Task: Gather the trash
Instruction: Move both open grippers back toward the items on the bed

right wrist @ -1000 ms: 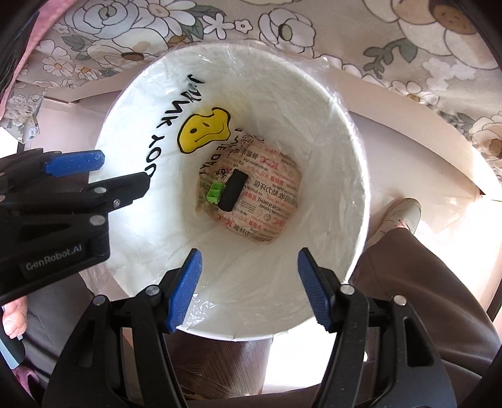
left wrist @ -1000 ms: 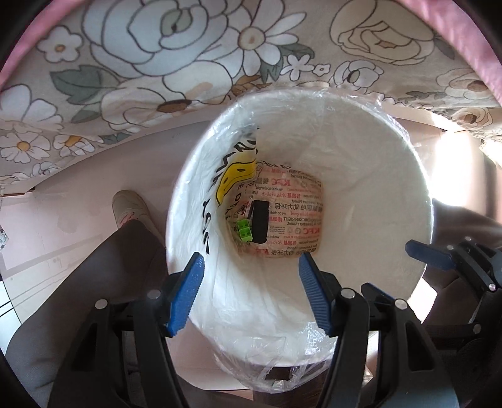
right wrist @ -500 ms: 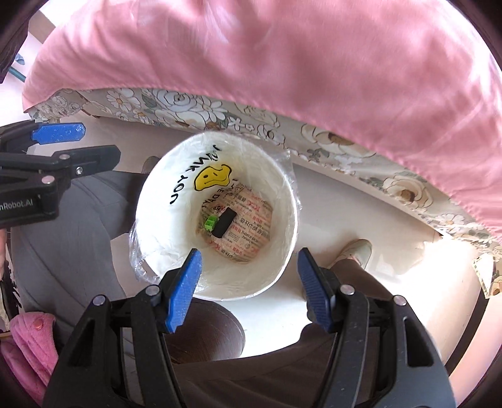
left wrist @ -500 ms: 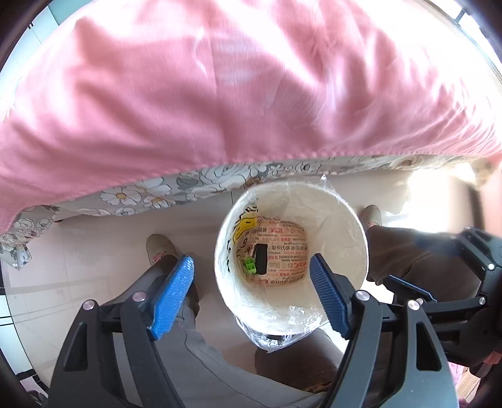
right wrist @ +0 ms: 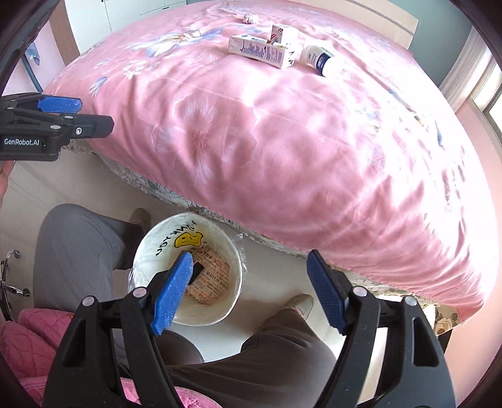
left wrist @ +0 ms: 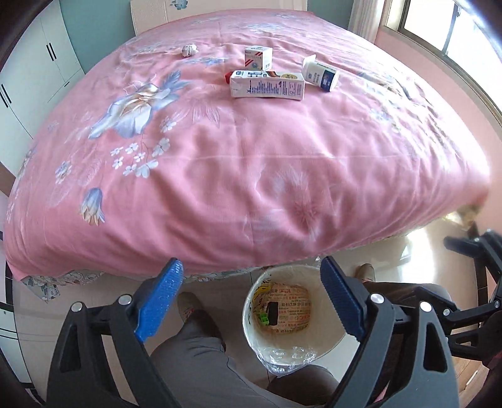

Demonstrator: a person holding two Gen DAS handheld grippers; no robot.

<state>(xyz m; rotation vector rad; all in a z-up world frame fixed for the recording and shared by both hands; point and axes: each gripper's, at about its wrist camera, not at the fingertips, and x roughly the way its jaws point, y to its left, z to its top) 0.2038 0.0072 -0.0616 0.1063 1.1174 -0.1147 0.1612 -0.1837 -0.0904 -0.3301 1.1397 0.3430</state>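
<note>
Both tongs (left wrist: 251,301) (right wrist: 248,288) gape empty — bin (left wrist: 291,351) below.

We see a bedroom in a home. A big bed (left wrist: 251,141) with a pink flowered cover (left wrist: 131,110) fills most of the view. At the left side there are white wardrobe doors (left wrist: 28,81) with dark handles, and at the right a window (left wrist: 445,28) lets in daylight beside a curtain (left wrist: 364,18). The floor (left wrist: 37,314) has pale tiles, and a small bin (left wrist: 282,317) with a plastic liner stands near the bed.
</note>
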